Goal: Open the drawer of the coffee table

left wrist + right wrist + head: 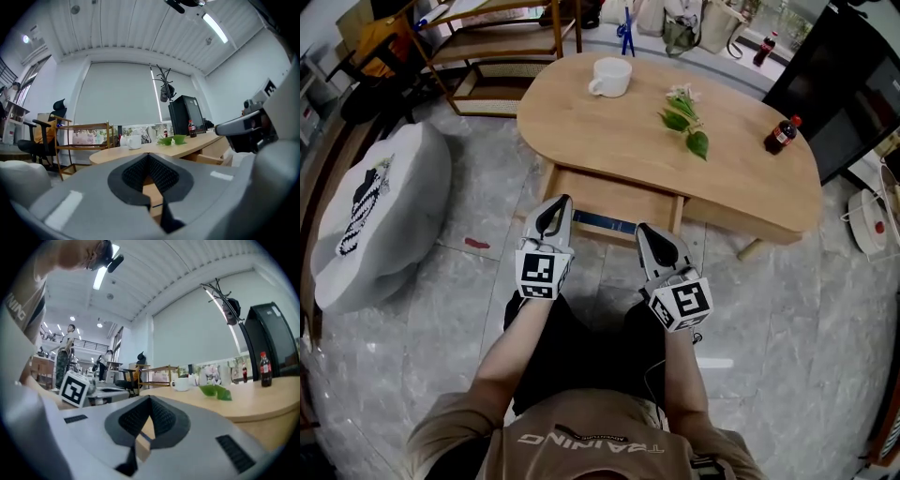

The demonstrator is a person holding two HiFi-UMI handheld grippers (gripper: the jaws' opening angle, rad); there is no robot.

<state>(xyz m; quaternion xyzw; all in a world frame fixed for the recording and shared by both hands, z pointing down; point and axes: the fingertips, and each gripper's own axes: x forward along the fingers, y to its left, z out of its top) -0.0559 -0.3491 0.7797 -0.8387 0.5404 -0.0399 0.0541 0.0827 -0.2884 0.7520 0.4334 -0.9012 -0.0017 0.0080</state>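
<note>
left gripper [557, 211]: fingers pressed together, nothing between. right gripper [651, 234]: fingers together, empty. light wooden drawer [614, 199] of oval light wooden coffee table [609, 131] stands partly pulled out, just ahead of both fingertip pairs. white ceramic mug [610, 77], green leafy sprig [686, 119], small dark cola bottle [781, 136] on tabletop well beyond fingers.
</note>
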